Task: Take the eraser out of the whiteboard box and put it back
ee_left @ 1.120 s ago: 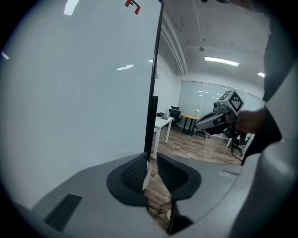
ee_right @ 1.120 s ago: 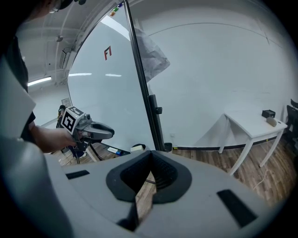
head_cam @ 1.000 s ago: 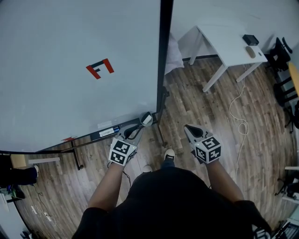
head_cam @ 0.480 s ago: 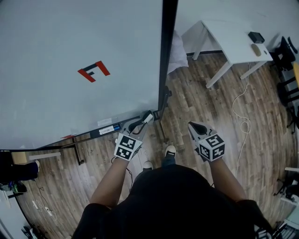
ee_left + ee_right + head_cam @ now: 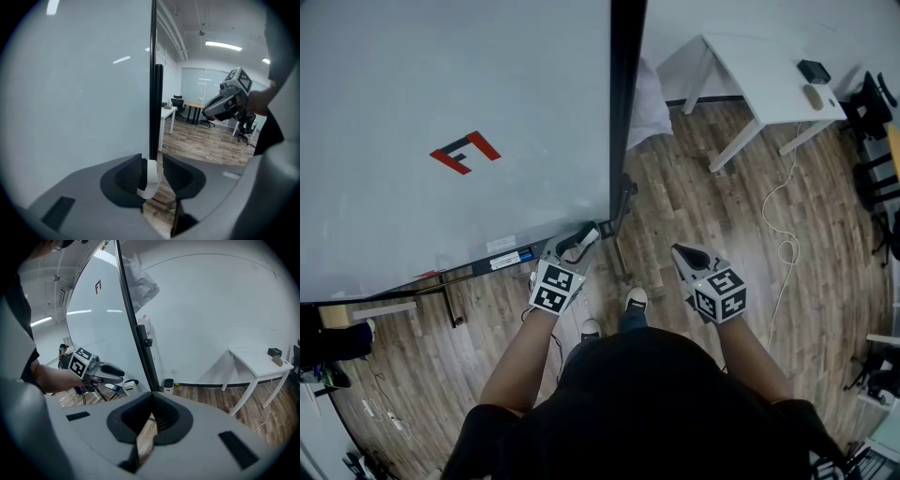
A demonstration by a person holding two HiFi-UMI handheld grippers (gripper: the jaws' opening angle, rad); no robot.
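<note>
A white eraser (image 5: 151, 178) stands between the jaws of my left gripper (image 5: 152, 160). It leans on the left pad, and a gap shows between it and the right pad as the jaws are opening. In the head view that left gripper (image 5: 581, 238) is at the right end of the whiteboard's tray (image 5: 502, 261), by the black frame's lower corner. The right gripper view shows the eraser (image 5: 129, 386) as a white block at the left gripper's tip. My right gripper (image 5: 682, 253) hangs over the wooden floor to the right, its jaws (image 5: 151, 393) shut with nothing between them.
The big whiteboard (image 5: 441, 94) carries a red and black mark (image 5: 464, 152). Its stand's foot (image 5: 623, 202) juts out below the corner. A white table (image 5: 769, 84) stands at the back right. A cable (image 5: 783, 253) trails across the floor, and office chairs (image 5: 872, 112) are at the far right.
My left gripper came down towards the tray's right end and its jaws parted from their grip on the eraser. The right gripper has barely shifted.
</note>
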